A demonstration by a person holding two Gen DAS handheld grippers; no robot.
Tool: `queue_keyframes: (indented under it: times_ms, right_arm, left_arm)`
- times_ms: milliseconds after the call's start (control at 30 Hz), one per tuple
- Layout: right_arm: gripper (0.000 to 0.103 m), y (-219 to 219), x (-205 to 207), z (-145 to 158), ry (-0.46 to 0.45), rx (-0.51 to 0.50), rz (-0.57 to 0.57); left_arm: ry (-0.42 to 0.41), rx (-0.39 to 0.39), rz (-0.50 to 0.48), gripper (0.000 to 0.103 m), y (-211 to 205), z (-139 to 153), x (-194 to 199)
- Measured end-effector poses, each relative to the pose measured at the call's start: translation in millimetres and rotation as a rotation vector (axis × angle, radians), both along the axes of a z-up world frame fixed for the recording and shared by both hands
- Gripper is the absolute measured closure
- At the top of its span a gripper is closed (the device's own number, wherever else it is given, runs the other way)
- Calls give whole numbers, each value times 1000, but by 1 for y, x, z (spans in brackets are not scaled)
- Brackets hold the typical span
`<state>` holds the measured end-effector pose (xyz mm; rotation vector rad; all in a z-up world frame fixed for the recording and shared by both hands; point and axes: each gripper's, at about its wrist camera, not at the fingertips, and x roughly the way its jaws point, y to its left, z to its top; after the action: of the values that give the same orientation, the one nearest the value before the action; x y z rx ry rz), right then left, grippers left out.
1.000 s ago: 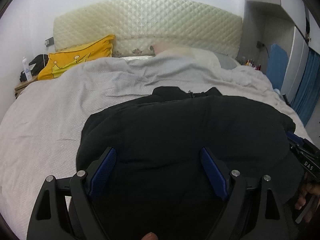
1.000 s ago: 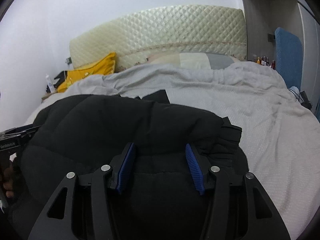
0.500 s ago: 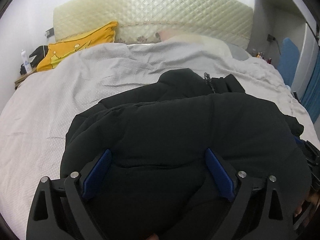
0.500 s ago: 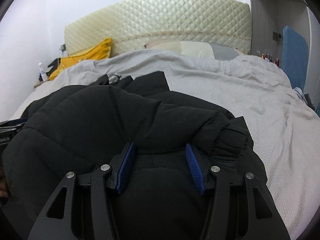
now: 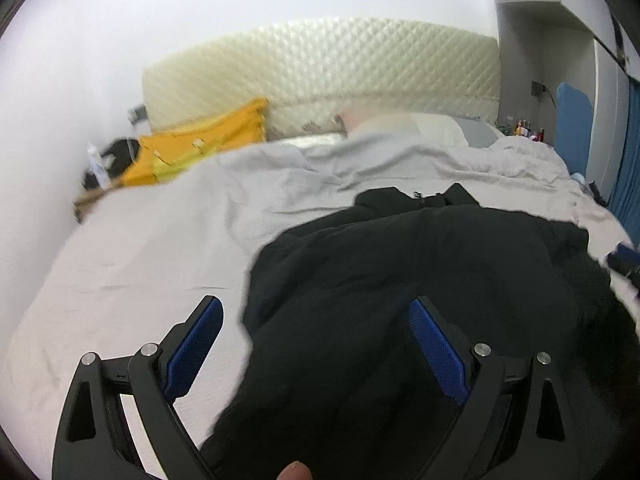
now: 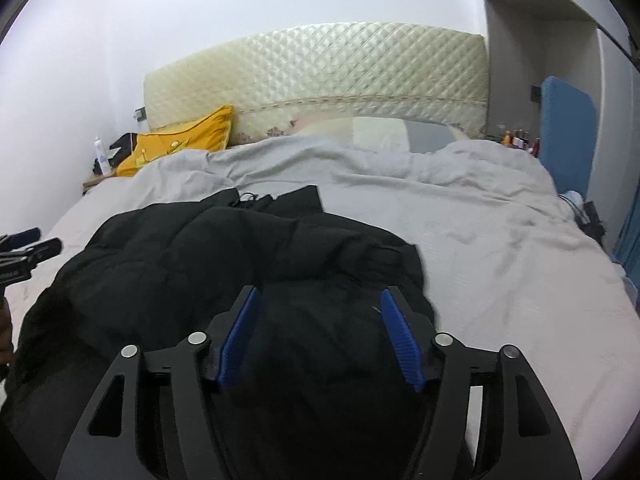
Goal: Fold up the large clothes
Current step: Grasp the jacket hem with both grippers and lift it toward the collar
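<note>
A large black padded jacket (image 5: 420, 272) lies folded in a heap on the grey bed cover (image 5: 160, 248); it also shows in the right wrist view (image 6: 224, 264). My left gripper (image 5: 316, 344) is open, its blue pads wide apart over the jacket's left edge, holding nothing. My right gripper (image 6: 320, 336) is open over the jacket's right part, pads apart with the fabric lying between and below them. The left gripper's tips show at the left edge of the right wrist view (image 6: 24, 248).
A yellow pillow (image 6: 180, 146) and pale pillows (image 6: 372, 132) lie by the quilted cream headboard (image 6: 320, 76). A nightstand with a bottle (image 6: 102, 160) stands at the left. A blue board (image 6: 568, 128) and small bottles stand at the right.
Both grippers have pulled back and risen from the jacket. The left gripper has shifted left, so its left finger is now over the bed cover. The right jaws have opened wider.
</note>
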<state>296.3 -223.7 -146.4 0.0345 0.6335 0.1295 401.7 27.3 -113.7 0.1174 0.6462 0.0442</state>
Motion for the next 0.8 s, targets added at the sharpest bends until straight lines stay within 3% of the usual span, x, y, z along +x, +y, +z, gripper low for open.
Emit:
queue_keyframes:
  times_ms: [200,333,467,667,800]
  right_arm:
    - [21,-35,-38,-2,36,-24,-11]
    - [19,-55,-39,-31,134,2,-50]
    - [19,-60,-35,-48,185,-36,-60]
    - [14,-67,-17,-77,268,-57,-61]
    - [14,-52,-7,-95,288,-124,-4]
  left_arm:
    - [18,-69,84,8,41,-21,-29]
    - [88,-117,146,8,63,-40,-22]
    - [123,-84,193,8,76,-53,-17]
    - [233,-29,149,8,72,-79,-6]
    - [220,32,125,8,62,-86,2]
